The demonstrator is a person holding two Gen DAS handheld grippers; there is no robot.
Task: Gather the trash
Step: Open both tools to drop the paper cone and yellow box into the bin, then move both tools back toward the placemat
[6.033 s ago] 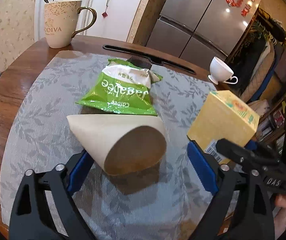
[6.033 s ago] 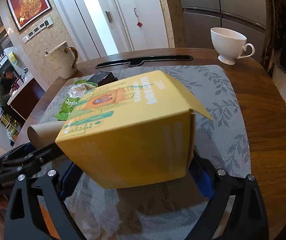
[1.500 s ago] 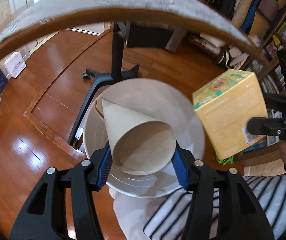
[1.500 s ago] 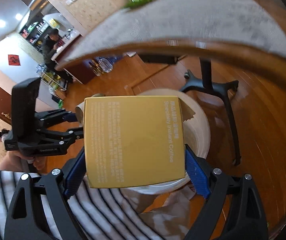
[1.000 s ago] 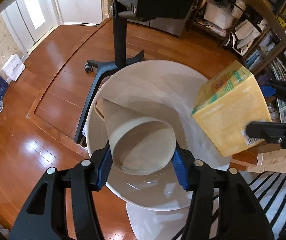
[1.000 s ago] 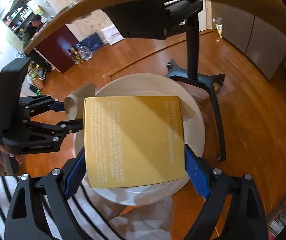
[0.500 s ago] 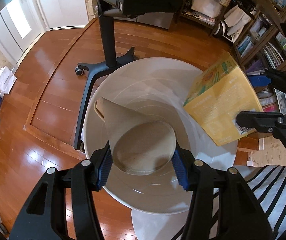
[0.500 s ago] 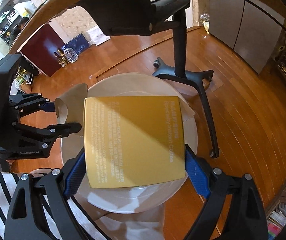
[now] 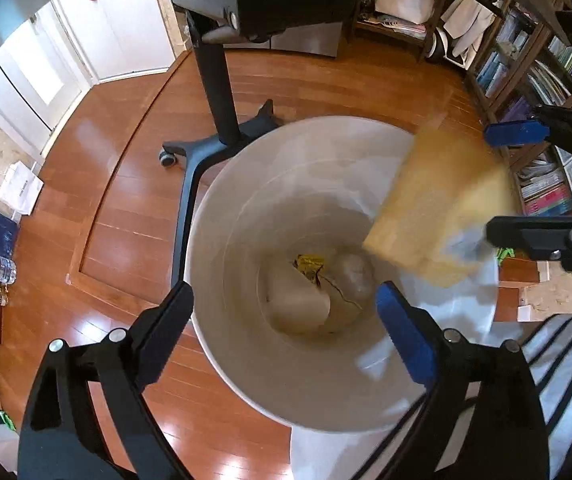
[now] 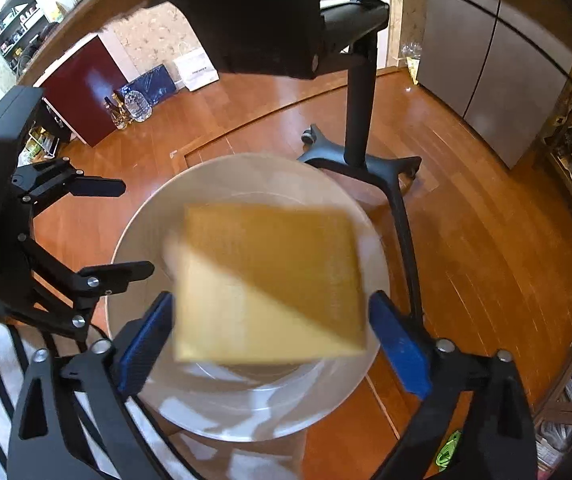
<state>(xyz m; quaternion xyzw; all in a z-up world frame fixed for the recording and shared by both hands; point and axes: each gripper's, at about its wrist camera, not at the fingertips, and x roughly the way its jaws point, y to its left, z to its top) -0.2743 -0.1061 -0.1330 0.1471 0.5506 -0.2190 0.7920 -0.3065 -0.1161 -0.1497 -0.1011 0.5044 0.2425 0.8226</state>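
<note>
both jaws just opened, empty | yellow box blurred, tilted over bin | cardboard cone at bottom

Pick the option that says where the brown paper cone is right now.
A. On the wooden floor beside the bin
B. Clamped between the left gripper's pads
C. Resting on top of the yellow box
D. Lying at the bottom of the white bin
D: the paper cone lies at the bottom of the white bin, below the open left gripper, whose jaws have just been opening.
</note>
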